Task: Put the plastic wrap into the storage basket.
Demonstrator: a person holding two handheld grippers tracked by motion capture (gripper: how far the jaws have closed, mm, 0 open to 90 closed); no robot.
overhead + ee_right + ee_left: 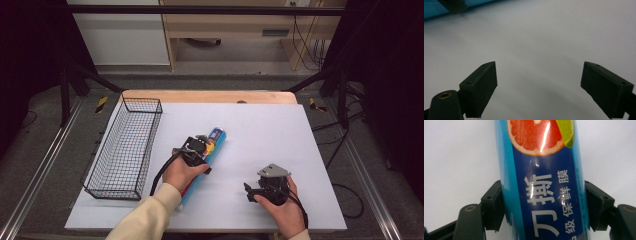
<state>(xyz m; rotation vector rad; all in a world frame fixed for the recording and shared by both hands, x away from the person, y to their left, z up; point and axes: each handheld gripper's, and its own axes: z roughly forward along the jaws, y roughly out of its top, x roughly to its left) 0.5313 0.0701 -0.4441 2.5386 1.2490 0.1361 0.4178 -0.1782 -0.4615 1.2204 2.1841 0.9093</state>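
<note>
Nearest, at centre frame, the left hand-held gripper (204,146) clamps the blue cylindrical cling-film roll (212,146) lying on the white bench (280,135); an empty black wire basket (127,147) stands left. Lower right, the right hand-held gripper (248,190) rests open, unobstructed.

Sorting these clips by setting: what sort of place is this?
Likely a lab recording station: a white table inside a dark metal frame, loose cables on the floor, and a wire basket.

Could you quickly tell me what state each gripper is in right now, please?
Left gripper: shut on the blue cling film roll, a pad on each side.
Right gripper: open, nothing between its jaws, over the white table top.
</note>
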